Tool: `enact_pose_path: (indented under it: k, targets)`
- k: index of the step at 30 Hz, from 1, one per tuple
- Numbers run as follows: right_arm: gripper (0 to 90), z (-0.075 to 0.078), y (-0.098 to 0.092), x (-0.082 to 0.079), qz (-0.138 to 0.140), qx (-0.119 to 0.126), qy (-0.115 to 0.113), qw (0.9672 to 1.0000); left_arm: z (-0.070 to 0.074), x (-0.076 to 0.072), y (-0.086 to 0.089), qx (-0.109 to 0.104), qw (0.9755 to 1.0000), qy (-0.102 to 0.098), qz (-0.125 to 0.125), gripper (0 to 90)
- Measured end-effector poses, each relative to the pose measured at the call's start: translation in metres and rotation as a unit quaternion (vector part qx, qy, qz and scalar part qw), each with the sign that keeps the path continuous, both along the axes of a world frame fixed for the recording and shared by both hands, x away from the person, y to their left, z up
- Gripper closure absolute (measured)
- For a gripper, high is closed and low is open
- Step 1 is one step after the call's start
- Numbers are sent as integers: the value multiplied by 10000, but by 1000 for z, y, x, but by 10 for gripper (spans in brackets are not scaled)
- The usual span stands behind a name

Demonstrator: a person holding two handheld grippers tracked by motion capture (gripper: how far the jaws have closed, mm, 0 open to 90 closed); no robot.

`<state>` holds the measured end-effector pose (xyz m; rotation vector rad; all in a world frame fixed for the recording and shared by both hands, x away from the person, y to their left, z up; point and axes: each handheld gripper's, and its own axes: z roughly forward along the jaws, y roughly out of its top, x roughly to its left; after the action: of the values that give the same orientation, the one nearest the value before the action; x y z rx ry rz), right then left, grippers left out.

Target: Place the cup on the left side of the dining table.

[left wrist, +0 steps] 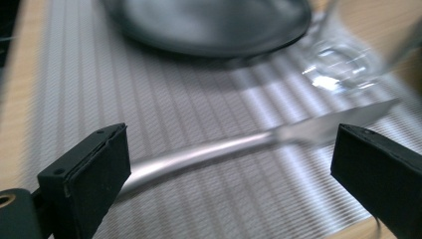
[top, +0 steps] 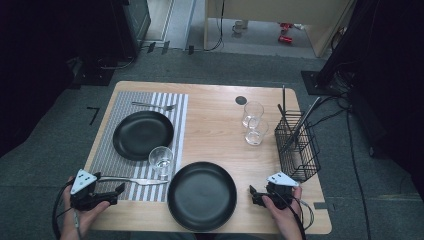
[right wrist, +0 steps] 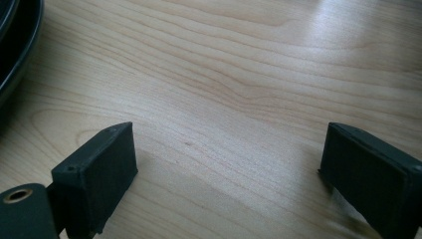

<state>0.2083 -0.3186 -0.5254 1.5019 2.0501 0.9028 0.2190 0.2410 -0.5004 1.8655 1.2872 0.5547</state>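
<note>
My left gripper (top: 116, 191) sits at the near left corner of the table (top: 215, 107), jaws spread wide and holding nothing. Seen along them in the left gripper view, the knife (left wrist: 239, 147) lies flat on the striped placemat (left wrist: 164, 99) between my two open jaws, handle end near the left jaw and blade running toward the right one; I cannot tell whether either jaw touches it. In the high view the same knife (top: 132, 180) lies across the near end of the placemat (top: 102, 152), just ahead of my jaws, its tip pointing toward the near plate.

Just beyond the knife stands a drinking glass (top: 160, 161) (empty, as far as I can see), at the near right edge of the far black plate (top: 143, 134), which rests on the placemat. A fork (top: 152, 105) lies across the mat's far end.

Next comes the near black plate (top: 201, 195) on bare wood, close to the front edge. Two more glasses (top: 254, 122) stand together toward the far right, beside the black wire caddy (top: 298, 146).

My right gripper (top: 256, 196) rests at the near right, between the near plate and the caddy, jaws pointing at the plate. They are wide apart too, with bare wood between them in the right gripper view, and the plate's rim (right wrist: 12, 55) at the left edge.
</note>
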Motion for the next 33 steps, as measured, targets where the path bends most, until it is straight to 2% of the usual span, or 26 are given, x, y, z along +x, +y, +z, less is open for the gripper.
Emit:
enact_pose_path:
  k: [1, 2, 3, 4, 7, 11, 12, 14, 17, 33]
  targets:
    - [77, 0, 0, 0, -1, 0, 0, 10000, -3, -1, 6, 124, 9999, 11, 82, 25]
    - [77, 0, 0, 0, 0, 0, 0, 10000, -3, -1, 6, 124, 9999, 11, 82, 25]
    - [77, 0, 0, 0, 0, 0, 0, 10000, -6, -1, 11, 225, 9996, 42, 183, 25]
    - [77, 0, 0, 0, 1, -1, 0, 10000, -10, 0, 19, 174, 9993, 128, 297, 25]
    - [77, 0, 0, 0, 2, -1, 0, 10000, -11, 2, 24, 83, 9990, 189, 402, 25]
    - [76, 0, 0, 0, -2, -1, 1, 10000, -13, 4, 19, 248, 9988, 283, 312, 25]
    - [76, 0, 0, 0, -3, -1, 1, 10000, -14, 5, 16, 360, 9983, 350, 306, 25]
    - [76, 0, 0, 0, -3, -1, 1, 10000, -16, 7, 15, 400, 9972, 529, 337, 25]
    - [75, 0, 0, 0, -4, -2, 1, 10000, -19, 7, 11, 622, 9962, 466, 396, 23]
    - [71, 0, 0, 0, -59, -11, 3, 10000, -19, 7, 11, 607, 9962, 475, 409, 24]
